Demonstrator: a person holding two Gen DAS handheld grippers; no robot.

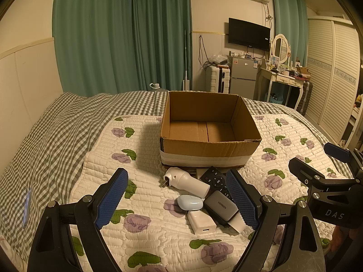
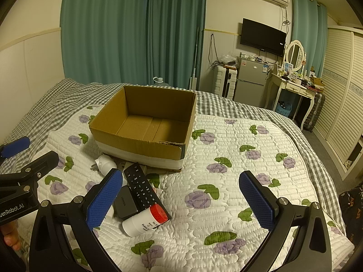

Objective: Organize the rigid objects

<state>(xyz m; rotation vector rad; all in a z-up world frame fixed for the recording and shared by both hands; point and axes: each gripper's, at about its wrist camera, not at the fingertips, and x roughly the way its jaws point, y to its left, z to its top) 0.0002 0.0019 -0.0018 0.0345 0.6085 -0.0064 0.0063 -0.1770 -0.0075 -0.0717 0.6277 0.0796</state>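
Observation:
An empty cardboard box (image 1: 207,149) (image 2: 140,146) stands on the floral quilt. In front of it lies a cluster: a white cylindrical plug device (image 1: 185,179) (image 2: 104,164), a black remote (image 1: 215,180) (image 2: 141,189), a grey UGREEN charger (image 1: 221,207) (image 2: 124,201), a light blue earbud case (image 1: 189,202), a white USB adapter (image 1: 202,222), and a white bottle with a red cap (image 2: 146,219). My left gripper (image 1: 179,200) is open above the cluster. My right gripper (image 2: 181,200) is open to the right of the cluster, over bare quilt.
The floral quilt (image 2: 226,158) lies on a gingham-covered bed (image 1: 45,136). Green curtains, a fridge (image 1: 242,77), a suitcase, a dressing table (image 2: 295,86) and a louvred wardrobe stand beyond the bed. The other gripper shows at the right edge of the left wrist view (image 1: 329,181).

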